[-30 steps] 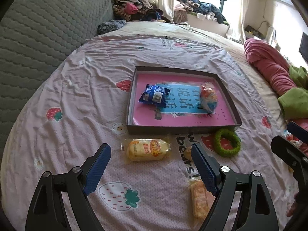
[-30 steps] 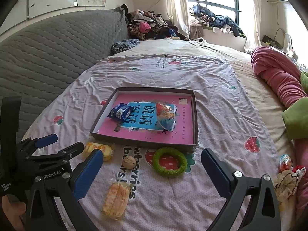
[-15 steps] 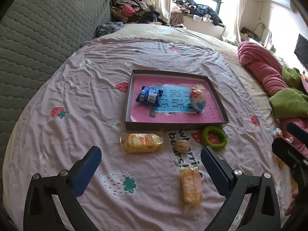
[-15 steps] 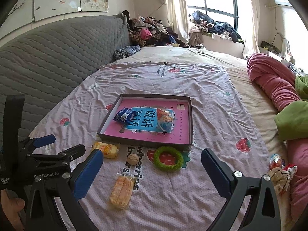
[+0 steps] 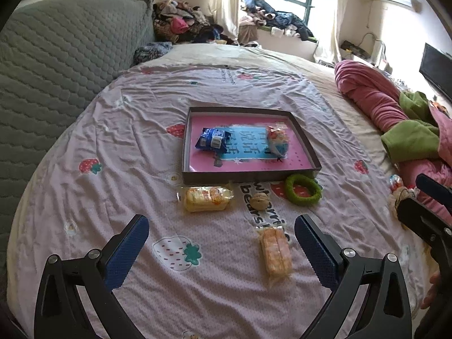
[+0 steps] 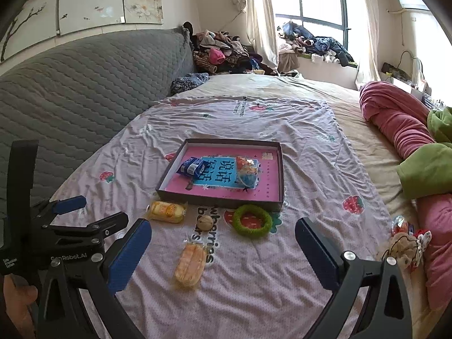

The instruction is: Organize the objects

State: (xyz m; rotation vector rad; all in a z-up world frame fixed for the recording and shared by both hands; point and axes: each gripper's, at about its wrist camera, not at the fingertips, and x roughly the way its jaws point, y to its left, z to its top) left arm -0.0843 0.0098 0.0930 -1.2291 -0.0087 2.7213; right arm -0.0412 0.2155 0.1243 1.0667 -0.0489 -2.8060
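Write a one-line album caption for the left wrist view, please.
Open left hand-held gripper above a bedsheet; tray holds two snack packets, four items wait outside.

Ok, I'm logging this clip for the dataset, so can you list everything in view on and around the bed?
tray: 1, dark rim, pink base, mid-bed
blue snack packet: 1, blue, inside tray, left part
clear snack bag: 1, orange and blue contents, inside tray, right part
yellow snack pack: 1, yellow, on sheet just in front of tray
walnut-like ball: 1, tan, right of yellow pack
green ring: 1, green, by tray's near right corner
orange snack pack: 1, orange, nearest the grippers
bedsheet: 1, lilac, strawberry print
blankets: pink and green, bed's right side
headboard: 1, grey quilted, left
clothes pile: mixed, far end
left gripper: open, empty
right gripper: open, empty
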